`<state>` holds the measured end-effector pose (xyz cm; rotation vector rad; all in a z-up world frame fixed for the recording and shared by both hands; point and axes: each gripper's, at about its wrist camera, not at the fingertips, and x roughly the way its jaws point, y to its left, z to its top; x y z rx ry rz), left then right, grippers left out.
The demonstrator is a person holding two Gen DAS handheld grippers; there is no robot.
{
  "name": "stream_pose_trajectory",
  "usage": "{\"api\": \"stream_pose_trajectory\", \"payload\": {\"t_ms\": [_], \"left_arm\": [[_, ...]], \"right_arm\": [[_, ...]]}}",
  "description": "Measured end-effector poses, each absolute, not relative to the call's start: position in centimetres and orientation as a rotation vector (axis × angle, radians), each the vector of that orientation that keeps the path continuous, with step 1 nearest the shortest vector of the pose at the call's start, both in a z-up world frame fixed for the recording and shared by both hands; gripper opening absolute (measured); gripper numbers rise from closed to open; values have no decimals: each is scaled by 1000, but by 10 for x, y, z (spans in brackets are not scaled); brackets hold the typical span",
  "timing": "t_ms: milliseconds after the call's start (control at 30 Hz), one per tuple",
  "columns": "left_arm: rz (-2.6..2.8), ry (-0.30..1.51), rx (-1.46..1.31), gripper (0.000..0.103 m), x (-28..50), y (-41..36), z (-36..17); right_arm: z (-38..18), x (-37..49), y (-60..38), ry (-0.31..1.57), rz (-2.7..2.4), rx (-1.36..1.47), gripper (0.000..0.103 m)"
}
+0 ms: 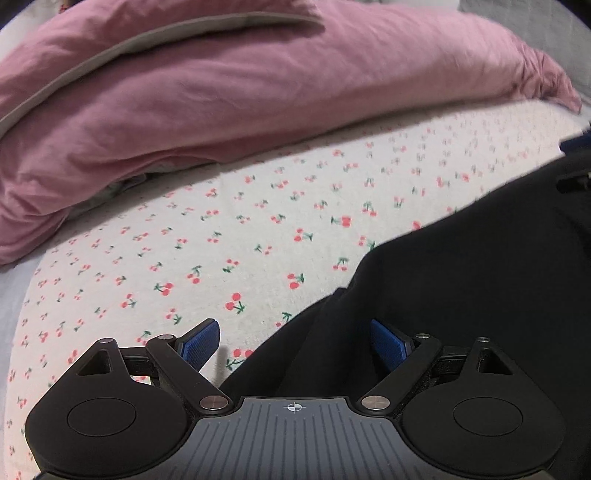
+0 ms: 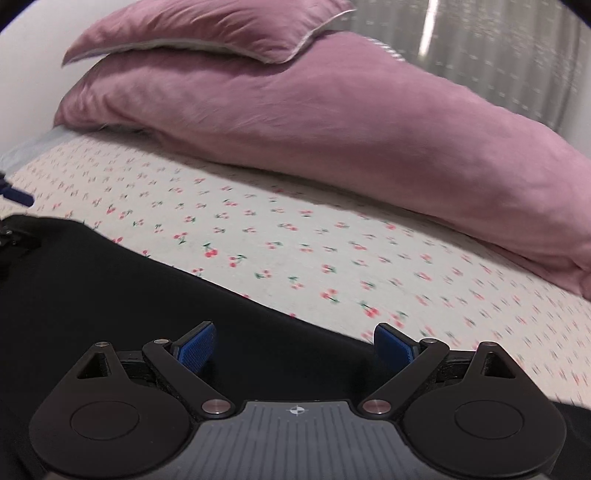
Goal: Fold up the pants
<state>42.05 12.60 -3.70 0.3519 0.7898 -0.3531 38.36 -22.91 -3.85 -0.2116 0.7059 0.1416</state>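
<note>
While both grippers hang above a bed, neither has hold of anything. Seen from the left wrist, the left gripper stands with its jaws released and wide apart; its blue pads touch no fabric. The black pants fill the lower right of that frame, spreading from under the gripper body to the right edge. Their edge runs diagonally from the lower centre up to the right. One pad sits over the bare bed sheet, the other over the dark cloth.

Seen from the right wrist, the right gripper also has its jaws released, nothing between them. The pants occupy the lower left of this frame, lying flat on the bed sheet, their edge slanting from the left edge down toward the lower right. The sheet is pale with a small red cherry print. This view is blurred toward the right side.

A pink duvet lies bunched across the upper part of the left view, resting on the sheet, well apart from the pants. It appears again in the right view as the duvet, with a pink pillow lying on top at the upper left. A grey curtain hangs at the upper right.
</note>
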Motion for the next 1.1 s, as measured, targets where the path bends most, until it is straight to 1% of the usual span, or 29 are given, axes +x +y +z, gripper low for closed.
{"api": "stream_pose_trajectory", "payload": {"t_ms": [67,100,133,167,233,300,367,400,433,467,500,533,567,600,633,767,967,1100], "left_arm": [[-372,781,331,84,420,127,-41],[-383,778,321,78,420,128,-41],[-401,775,310,69,418,129,-42],[-416,775,298,65,418,130,-41],[-434,788,257,49,417,131,-41],[-430,797,228,42,418,130,-40],[-416,792,224,35,415,126,-40],[-410,788,228,30,414,124,-40],[-400,783,231,25,413,121,-40],[-388,776,231,22,411,119,-41],[-376,771,230,18,409,118,-40],[-360,763,230,15,407,117,-40],[-343,755,229,13,405,116,-39],[-326,748,228,11,403,114,-38],[-310,739,228,10,400,113,-36],[-270,688,221,8,383,109,-17],[-264,604,237,7,341,103,24],[-268,568,214,6,307,103,47]], "right_arm": [[-44,394,-225,723,158,-237,92],[-47,399,-224,730,159,-252,92],[-50,404,-224,736,153,-265,92],[-53,409,-224,741,140,-272,92],[-60,420,-230,757,120,-260,95],[-67,428,-240,776,113,-212,96],[-71,432,-248,793,122,-150,93],[-71,432,-250,794,139,-130,83],[-69,429,-250,791,166,-121,66],[-67,425,-248,791,203,-111,58],[-64,423,-246,795,228,-98,29],[-61,421,-244,804,246,-73,13],[-59,422,-241,808,233,-65,11],[-58,418,-236,802,215,-83,7],[-57,414,-233,795,203,-99,5],[-41,392,-224,742,138,-127,4],[3,346,-214,642,73,-146,3],[34,300,-212,563,55,-150,3]]}}
